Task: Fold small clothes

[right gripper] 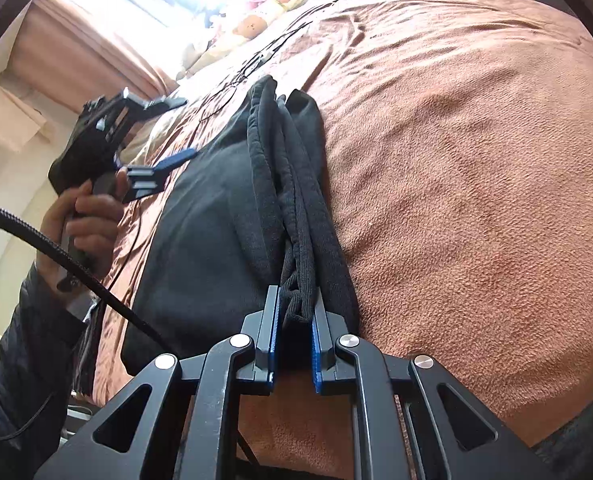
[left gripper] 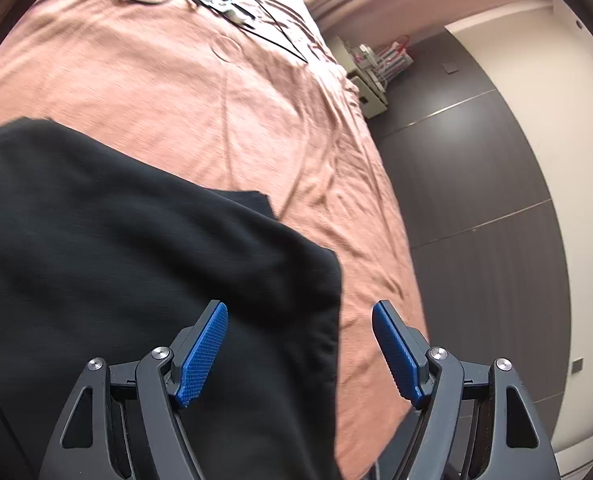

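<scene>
In the left wrist view, the left gripper (left gripper: 299,308) hung with its blue ribbed pads (left gripper: 204,354) wide apart and nothing between them, above the near edge of the black knit garment (left gripper: 128,248). The garment lay spread on the wrinkled terracotta bedspread (left gripper: 216,100), where thin black cables (left gripper: 232,4) rested at the far end.

In the right wrist view, the right gripper (right gripper: 295,308) was clamped on a bunched fold of the same garment (right gripper: 200,208), lifting that edge into a ridge. To the left, a hand (right gripper: 84,224) in a dark sleeve (right gripper: 24,344) gripped the other gripper's handle (right gripper: 96,140).
</scene>
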Tool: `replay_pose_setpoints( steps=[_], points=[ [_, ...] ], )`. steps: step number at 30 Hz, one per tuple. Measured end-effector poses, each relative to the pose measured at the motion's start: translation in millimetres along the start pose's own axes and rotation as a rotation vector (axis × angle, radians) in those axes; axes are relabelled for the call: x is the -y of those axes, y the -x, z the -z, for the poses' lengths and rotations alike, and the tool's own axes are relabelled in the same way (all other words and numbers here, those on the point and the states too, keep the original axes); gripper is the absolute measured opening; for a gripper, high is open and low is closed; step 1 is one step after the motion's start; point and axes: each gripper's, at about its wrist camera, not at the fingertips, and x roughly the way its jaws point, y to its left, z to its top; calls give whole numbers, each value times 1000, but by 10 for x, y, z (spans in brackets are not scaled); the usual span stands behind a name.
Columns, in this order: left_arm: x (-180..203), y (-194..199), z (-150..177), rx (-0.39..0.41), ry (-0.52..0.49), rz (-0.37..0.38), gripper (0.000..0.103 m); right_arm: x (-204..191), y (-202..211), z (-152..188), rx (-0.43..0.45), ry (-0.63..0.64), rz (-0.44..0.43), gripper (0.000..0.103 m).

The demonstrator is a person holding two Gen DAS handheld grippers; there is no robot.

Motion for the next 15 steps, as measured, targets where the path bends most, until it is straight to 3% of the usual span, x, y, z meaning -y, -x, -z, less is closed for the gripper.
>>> replay_pose_setpoints(
  steps=[6,7,9,10,11,15],
  points=[
    [-115,567,-48,32,-84,-122,76,-4,47,-12,-34,-15,15,13],
    [-134,646,-66,35,-96,-142,76,-27,73,-29,-31,-7,17,17],
    [-185,804,-61,42,-118,-179,76,-88,129,-86,-16,24,29,42],
    [-227,903,-52,44,-125,-197,76,-106,135,-110,-4,36,36,67],
    [-300,990,-66,42,-125,-210,76,-134,149,-133,11,52,42,71],
    [-503,1153,27,14,-115,-266,76,-224,-6,-286,-22,105,75,71]
  ],
)
